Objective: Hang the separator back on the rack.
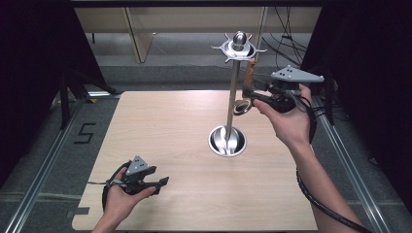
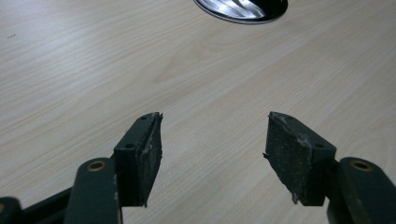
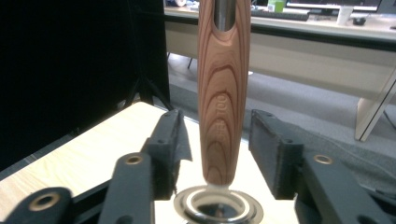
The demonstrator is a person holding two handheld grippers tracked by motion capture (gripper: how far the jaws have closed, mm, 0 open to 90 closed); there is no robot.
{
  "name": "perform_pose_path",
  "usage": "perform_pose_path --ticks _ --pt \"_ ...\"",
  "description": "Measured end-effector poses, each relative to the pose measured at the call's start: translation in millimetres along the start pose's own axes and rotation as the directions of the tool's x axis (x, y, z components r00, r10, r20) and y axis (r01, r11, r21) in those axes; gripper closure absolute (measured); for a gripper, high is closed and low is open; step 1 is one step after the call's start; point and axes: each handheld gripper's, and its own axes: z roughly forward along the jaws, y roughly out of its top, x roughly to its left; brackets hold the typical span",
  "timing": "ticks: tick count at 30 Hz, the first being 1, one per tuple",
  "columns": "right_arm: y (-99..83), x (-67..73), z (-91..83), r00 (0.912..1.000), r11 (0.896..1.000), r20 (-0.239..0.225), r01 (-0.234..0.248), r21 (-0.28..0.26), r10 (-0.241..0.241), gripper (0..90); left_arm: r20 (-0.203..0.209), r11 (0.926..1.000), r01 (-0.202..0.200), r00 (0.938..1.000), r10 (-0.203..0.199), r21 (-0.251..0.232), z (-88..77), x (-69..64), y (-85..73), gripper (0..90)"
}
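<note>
Wooden handle (image 3: 223, 93), faint illegible engraving, between open jaws

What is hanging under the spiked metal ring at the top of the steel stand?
A wooden-handled utensil hangs there between the right gripper's open jaws, its round metal end lowest. The hook holding it is not visible.

The table (image 1: 170, 131) is pale wood-grain laminate, smooth with a soft sheen. The stand (image 1: 232, 92) is polished metal: a mirror-bright pole, a glossy round base (image 1: 227, 141) and a shiny ball on top. The utensil's handle (image 3: 223, 93) is turned wood, reddish-brown with bold darker grain, smooth and satin; a bright metal ring (image 3: 217, 205) sits at its lower end. The left gripper (image 2: 212, 154) has matt black jaws whose pads (image 2: 292, 154) look rough, gritty and frayed at the edges. The right gripper (image 3: 217, 144) is matt black too, with brass-coloured rivets.
</note>
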Motion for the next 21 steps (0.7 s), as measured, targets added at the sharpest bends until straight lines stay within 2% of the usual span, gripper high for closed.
perform_pose_path --ticks 3,7,13,14,17,21 --pt "-2.5 -1.9 -1.8 1.0 1.0 0.005 0.008 -0.001 -0.008 49.7 0.003 1.0 0.003 1.0 -0.003 0.004 0.0 0.3 0.0 35.7" --pt "-9.1 -5.7 -8.2 0.9991 0.999 -0.004 0.043 -0.014 -0.043 46.9 0.002 1.0 0.002 1.0 -0.002 0.003 0.0 0.3 0.0 35.8" --pt "-23.3 -12.1 -22.3 0.9963 0.997 -0.034 0.079 -0.023 -0.08 45.0 0.001 1.0 0.001 1.0 -0.001 0.006 0.4 0.0 0.0 35.8" --pt "-30.9 -15.2 -27.7 0.9957 0.996 -0.032 0.087 -0.007 -0.087 44.4 0.001 1.0 0.001 1.0 -0.001 0.005 0.5 0.0 0.0 35.8" --pt "-38.0 -17.7 -31.6 0.9951 0.995 -0.026 0.096 0.002 -0.096 44.4 0.0 1.0 0.003 1.0 -0.003 -0.003 1.4 0.0 -0.4 35.8" --pt "-60.8 -23.8 -38.6 0.9962 0.996 -0.04 0.079 0.033 -0.078 44.5 -0.002 1.0 0.008 1.0 -0.008 -0.002 1.2 -0.2 -0.5 35.8"
